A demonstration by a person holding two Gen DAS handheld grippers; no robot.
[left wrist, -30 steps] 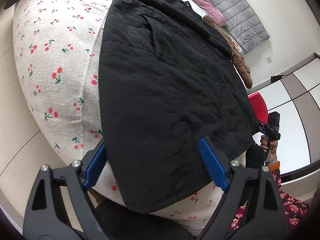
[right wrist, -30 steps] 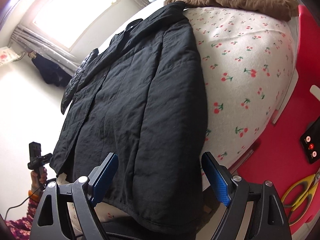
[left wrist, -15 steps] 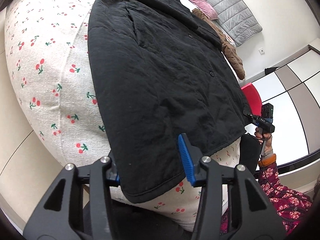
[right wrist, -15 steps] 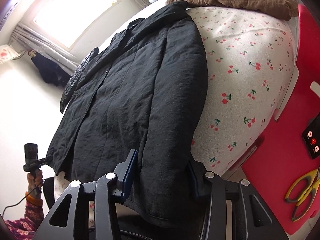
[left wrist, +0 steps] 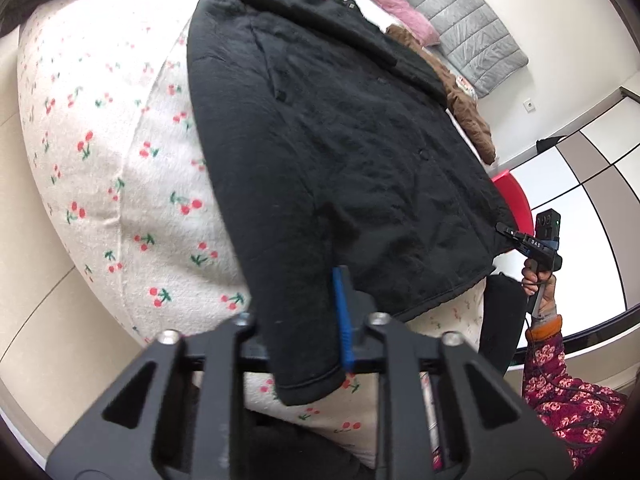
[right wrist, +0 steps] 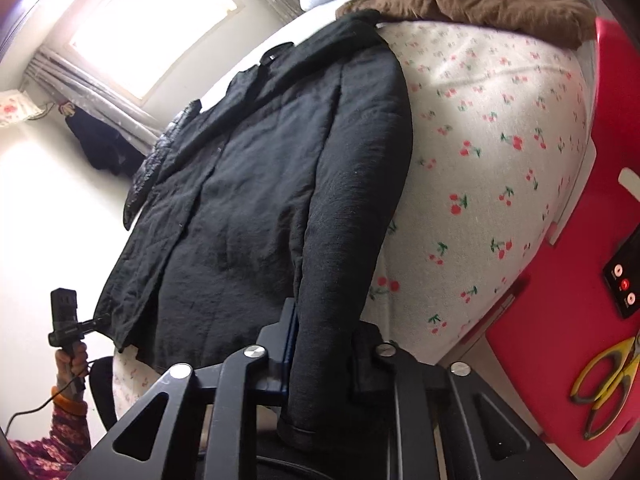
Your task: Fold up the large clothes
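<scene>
**Both grippers clamped on the coat**

The left gripper (left wrist: 304, 320) pinches one sleeve cuff of the black coat (left wrist: 340, 152), which lies flat on the cherry-print bed (left wrist: 120, 184). The right gripper (right wrist: 324, 344) clamps the other cuff. Only the right view shows scissors (right wrist: 604, 384) and the window (right wrist: 156, 28).

You have plain daylight here — it pours from the window (right wrist: 152, 28) up and left of your right tool, blown out to white glare there. The black coat (right wrist: 256, 200) swallows detail, its folds barely readable. Your left view is softly blurred across the cherry-print bedding (left wrist: 100, 168). Both fisheye views bend hard at the rims, with dark corners — straight lines curve.
</scene>
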